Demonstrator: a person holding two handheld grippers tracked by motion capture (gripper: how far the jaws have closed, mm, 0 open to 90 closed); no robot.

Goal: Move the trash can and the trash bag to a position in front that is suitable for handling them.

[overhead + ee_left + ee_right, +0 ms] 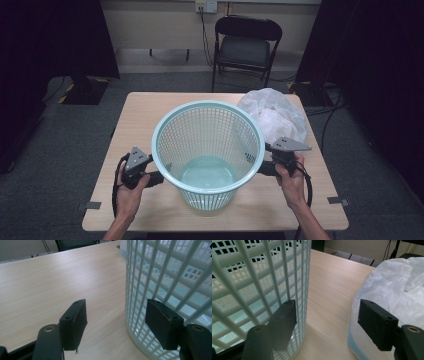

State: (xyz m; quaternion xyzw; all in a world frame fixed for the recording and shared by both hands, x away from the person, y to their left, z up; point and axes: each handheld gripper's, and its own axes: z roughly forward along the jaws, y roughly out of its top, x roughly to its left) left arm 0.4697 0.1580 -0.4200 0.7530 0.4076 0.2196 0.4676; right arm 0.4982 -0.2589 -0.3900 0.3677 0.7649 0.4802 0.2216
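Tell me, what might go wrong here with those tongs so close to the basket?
The basket is light, open mesh; a nudge from the left tongs or right tongs, both open beside its wall, could slide or tip it. A jaw tip might also catch in the mesh holes. The crumpled plastic bag lies right by the right tongs, so it could get pinched or dragged along by mistake.

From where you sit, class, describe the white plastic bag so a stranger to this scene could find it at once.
Start at the wooden table, where a pale green mesh basket stands in the middle. Behind it, near the far right corner, lies the plastic bag, beside the right gripper. It alone is crumpled, soft and translucent white.
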